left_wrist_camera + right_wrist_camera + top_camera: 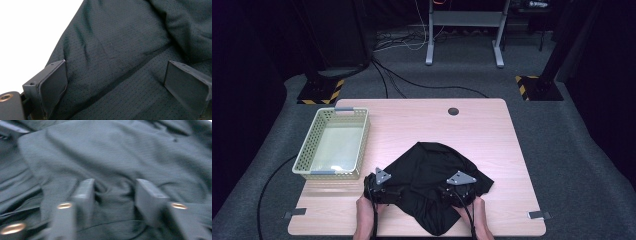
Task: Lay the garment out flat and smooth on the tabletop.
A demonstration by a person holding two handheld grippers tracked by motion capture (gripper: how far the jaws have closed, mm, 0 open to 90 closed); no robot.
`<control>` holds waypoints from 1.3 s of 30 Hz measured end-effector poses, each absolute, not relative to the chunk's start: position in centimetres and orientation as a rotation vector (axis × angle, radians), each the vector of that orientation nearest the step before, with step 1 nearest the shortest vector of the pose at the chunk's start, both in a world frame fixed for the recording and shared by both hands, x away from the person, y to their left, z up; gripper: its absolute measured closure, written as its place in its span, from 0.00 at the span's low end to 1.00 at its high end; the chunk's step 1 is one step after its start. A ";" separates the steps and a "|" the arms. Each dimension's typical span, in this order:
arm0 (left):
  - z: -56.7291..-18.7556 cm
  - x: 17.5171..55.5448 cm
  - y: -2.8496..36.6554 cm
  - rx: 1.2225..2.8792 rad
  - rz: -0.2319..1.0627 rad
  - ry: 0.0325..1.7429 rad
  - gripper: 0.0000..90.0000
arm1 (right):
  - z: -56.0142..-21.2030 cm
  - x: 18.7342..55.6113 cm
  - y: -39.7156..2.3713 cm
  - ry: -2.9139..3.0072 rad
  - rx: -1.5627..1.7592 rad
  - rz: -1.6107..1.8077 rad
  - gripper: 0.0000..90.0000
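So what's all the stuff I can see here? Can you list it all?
cloth: one, black, crumpled on the near middle of the table
basket: one, pale yellow-green, holed walls, grey handles, at the table's left edge
table: one, light wood, with a round dark hole near the far edge
tape strips: two, grey, on the near corners
cables: several, black, on the grey carpet behind
left gripper: one, black, jaws wide open over the cloth
right gripper: one, black, jaws apart with a cloth fold between
hands: two, at the near edge
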State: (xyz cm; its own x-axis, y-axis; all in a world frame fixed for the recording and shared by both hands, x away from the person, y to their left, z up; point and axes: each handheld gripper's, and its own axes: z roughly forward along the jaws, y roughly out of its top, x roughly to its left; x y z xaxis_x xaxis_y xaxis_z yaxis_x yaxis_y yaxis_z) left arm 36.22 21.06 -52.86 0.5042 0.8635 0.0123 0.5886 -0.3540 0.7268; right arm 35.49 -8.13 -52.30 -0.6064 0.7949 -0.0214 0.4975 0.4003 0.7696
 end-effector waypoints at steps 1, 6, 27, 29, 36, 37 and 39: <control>-52.9 36.2 21.1 2.075 0.526 1.184 0.05 | -52.3 35.6 -8.3 2.267 1.121 1.051 0.75; -52.9 36.2 21.1 2.076 0.525 1.184 0.05 | -52.0 35.9 -9.3 2.240 1.170 1.111 0.93; -52.8 36.2 21.1 2.080 0.525 1.175 0.06 | -47.3 40.7 -17.6 1.879 1.366 1.147 0.96; -52.8 36.2 21.1 2.079 0.525 1.176 0.06 | -47.8 41.5 -18.2 1.890 1.411 1.132 0.95; -52.8 36.1 21.1 2.077 0.528 1.178 0.06 | -48.8 40.8 -17.5 1.974 1.383 1.143 0.59; -52.8 36.1 21.1 2.079 0.529 1.178 0.06 | -48.5 40.3 -17.3 1.972 1.364 1.160 0.56; -52.8 36.1 21.1 2.078 0.529 1.178 0.06 | -48.0 39.5 -16.6 1.976 1.332 1.196 0.50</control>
State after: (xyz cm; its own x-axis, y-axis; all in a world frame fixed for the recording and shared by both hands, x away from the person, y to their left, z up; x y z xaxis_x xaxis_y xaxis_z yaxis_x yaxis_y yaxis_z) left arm 36.14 21.06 -52.84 0.5076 0.8615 0.0164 0.5845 -0.3582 0.7281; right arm 39.53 -16.58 -48.04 -0.4176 0.9048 0.0840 0.4941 0.1485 0.8566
